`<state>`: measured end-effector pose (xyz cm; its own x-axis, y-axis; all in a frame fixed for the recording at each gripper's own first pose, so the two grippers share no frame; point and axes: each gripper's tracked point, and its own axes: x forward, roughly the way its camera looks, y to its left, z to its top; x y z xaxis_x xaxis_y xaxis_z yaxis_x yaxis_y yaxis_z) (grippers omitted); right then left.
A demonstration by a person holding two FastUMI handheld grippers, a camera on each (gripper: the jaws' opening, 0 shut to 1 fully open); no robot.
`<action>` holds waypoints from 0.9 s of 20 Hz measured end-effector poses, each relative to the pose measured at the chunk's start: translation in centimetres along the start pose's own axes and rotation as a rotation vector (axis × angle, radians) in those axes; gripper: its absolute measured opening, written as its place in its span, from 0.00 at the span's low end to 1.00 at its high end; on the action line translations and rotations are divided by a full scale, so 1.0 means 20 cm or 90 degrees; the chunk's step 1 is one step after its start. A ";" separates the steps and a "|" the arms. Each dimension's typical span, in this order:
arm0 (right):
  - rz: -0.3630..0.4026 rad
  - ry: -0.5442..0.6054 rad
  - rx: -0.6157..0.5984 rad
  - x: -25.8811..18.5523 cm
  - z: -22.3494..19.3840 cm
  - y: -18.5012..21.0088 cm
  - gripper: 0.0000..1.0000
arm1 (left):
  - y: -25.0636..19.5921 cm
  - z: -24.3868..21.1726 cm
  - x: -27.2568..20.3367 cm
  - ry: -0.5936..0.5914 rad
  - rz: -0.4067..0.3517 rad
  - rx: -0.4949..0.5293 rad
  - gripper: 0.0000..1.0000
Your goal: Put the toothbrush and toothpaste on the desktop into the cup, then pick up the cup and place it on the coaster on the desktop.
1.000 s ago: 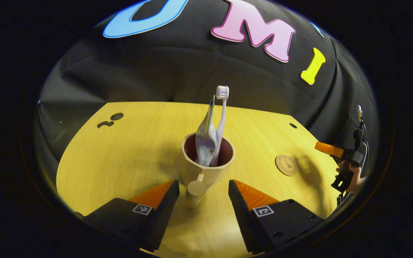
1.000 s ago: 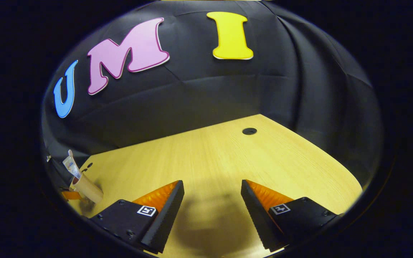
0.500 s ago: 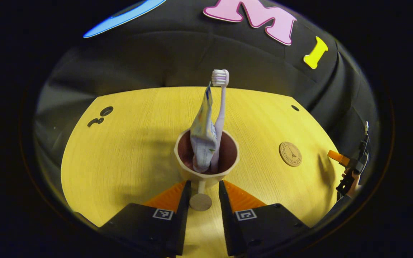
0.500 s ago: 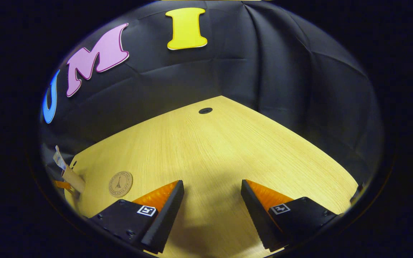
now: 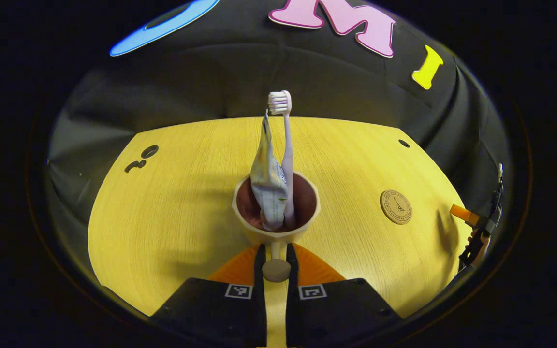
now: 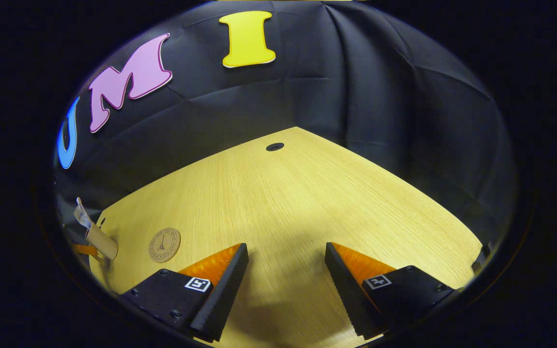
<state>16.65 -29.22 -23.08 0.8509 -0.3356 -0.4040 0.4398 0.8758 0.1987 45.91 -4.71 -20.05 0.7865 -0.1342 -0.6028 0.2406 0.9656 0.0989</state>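
A beige cup (image 5: 275, 231) with a dark inside stands on the wooden desktop (image 5: 172, 208). A pale pink toothbrush (image 5: 285, 145) and a crumpled toothpaste tube (image 5: 269, 181) stand upright in it. My left gripper (image 5: 275, 256) is shut on the cup's peg-like handle (image 5: 275, 268). A round brown coaster (image 5: 396, 207) lies on the desktop to the cup's right, apart from it. My right gripper (image 6: 285, 261) hangs open over bare desktop, with the coaster (image 6: 164, 245) and the cup (image 6: 100, 240) to its left.
Round cable holes (image 5: 149, 152) (image 5: 403, 143) pierce the desktop near its far corners. The black cloth wall rises behind the desk. The other gripper (image 5: 476, 224), held by a hand, shows at the right edge of the left gripper view.
My left gripper has moved forward and shut on the cup's handle. The right gripper view swung until the coaster came into sight, then held still.
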 end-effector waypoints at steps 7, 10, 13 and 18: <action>0.011 0.004 -0.014 -0.04 0.01 0.01 0.98 | -0.07 0.05 -0.08 -0.025 -0.002 0.002 0.19; 0.010 0.001 -0.014 -0.05 0.01 -0.01 0.98 | -0.20 0.16 -0.10 -0.053 -0.026 0.002 0.19; 0.017 0.002 -0.004 -0.08 0.00 -0.01 0.98 | -0.35 0.25 -0.09 -0.062 -0.051 0.024 0.17; 0.035 0.016 0.002 -0.13 -0.07 0.03 0.98 | -0.40 0.24 -0.10 -0.056 -0.056 0.016 0.11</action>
<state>14.28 -27.38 -23.11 0.8662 -0.2787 -0.4149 0.3940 0.8915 0.2237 45.05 -13.31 -15.87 0.8082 -0.2385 -0.5385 0.3242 0.9435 0.0687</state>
